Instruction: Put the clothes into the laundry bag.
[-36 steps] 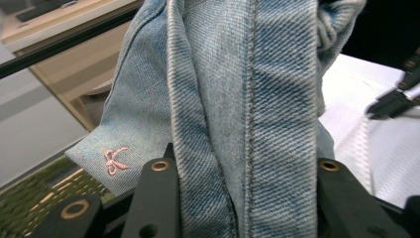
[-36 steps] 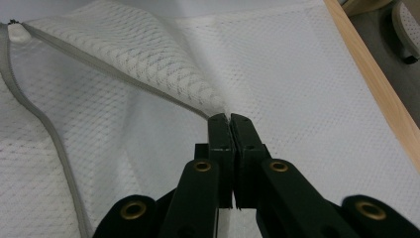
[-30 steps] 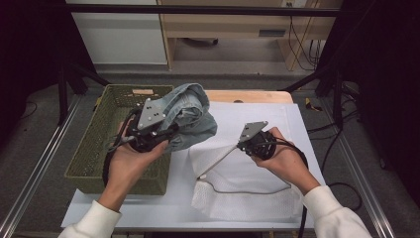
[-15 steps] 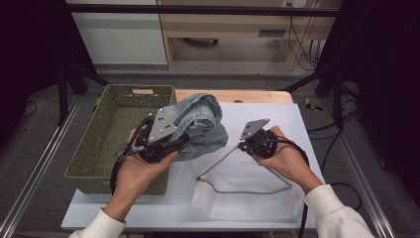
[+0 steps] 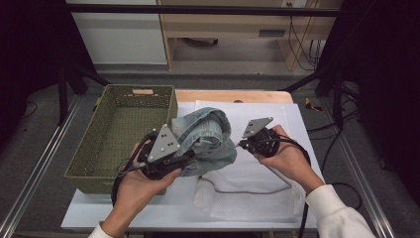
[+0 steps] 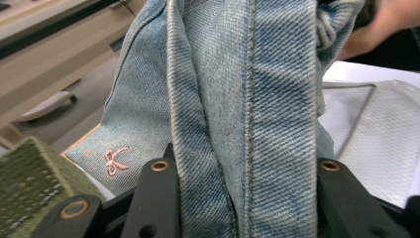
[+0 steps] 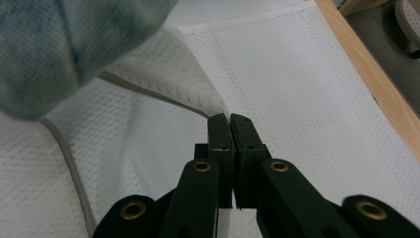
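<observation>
White sheeting covers the table (image 5: 148,218), whose wooden edge shows at the far side, with dark floor and metal rails around it. On the table's left stands a green woven basket (image 5: 99,144), long side running away from the person. Right of the basket, on the sheeting, lies a white mesh laundry bag (image 5: 257,198) with a grey-trimmed edge. Above the bag's near-left part and just beside the basket's right wall hangs a bundled pair of light-blue jeans (image 5: 208,141), lifted off the table; a small pink bow (image 6: 115,161) is stitched on the denim. The left gripper (image 6: 245,198) has its jaws clamped on a thick fold of the jeans along a seam, the cloth filling the gap between them. The right gripper (image 7: 230,131), held over the bag's far-right part, has its jaws pressed together on a raised edge of the mesh bag, which tents up to the tips, with the jeans just to its left
</observation>
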`<state>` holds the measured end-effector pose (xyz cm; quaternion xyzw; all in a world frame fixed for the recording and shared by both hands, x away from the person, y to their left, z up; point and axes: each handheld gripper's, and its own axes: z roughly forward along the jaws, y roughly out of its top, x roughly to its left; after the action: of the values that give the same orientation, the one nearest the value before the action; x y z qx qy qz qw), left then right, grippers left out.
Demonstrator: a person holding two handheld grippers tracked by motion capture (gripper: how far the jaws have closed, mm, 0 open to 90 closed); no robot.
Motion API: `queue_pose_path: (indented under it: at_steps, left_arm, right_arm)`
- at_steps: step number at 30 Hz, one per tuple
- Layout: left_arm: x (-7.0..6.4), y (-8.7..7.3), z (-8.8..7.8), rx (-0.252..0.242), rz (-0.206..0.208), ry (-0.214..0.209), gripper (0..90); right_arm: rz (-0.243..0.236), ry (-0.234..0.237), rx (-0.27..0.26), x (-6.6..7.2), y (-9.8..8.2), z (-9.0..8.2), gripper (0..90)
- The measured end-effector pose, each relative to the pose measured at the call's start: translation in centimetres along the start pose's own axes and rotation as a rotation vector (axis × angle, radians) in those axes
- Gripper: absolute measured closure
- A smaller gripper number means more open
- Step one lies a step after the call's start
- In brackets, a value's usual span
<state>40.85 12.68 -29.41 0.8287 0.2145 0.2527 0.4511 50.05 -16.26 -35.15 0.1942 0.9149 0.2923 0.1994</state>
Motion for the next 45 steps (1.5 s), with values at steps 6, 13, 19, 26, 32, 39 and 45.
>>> queue_pose_path:
  at_steps: [6, 13, 19, 26, 32, 39, 45]
  left_arm:
    - [-1.5, 0.1, 0.4, -0.012, 0.008, -0.055, 62.6]
    - [-2.8, 0.0, 0.8, -0.01, 0.026, -0.096, 62.5]
    - [-3.7, -0.4, 1.2, -0.007, 0.03, -0.134, 62.5]
    - [-5.2, -0.8, 2.4, 0.014, 0.053, -0.179, 62.4]
    - [-6.9, -0.5, 3.5, 0.022, 0.084, -0.217, 62.3]
    - [-7.7, -0.3, 4.1, 0.024, 0.09, -0.228, 62.3]
    - [-8.0, -0.3, 4.7, 0.027, 0.091, -0.225, 62.2]
  right_arm:
    - [0.008, 0.015, 0.008, -0.1, 0.1, -0.1, 88.8]
    - [0.026, 0.034, 0.007, -0.4, 0.0, -0.1, 88.8]
    - [0.049, 0.046, -0.004, -0.9, -0.3, -0.3, 88.8]
    - [0.068, 0.048, -0.006, -1.2, -0.4, -0.4, 88.8]
    - [0.07, 0.048, 0.004, -1.3, -0.5, -0.4, 88.8]
    - [0.067, 0.041, 0.004, -1.5, -0.6, -0.5, 88.8]
    - [0.06, 0.013, 0.0, -1.7, -0.4, -0.9, 88.9]
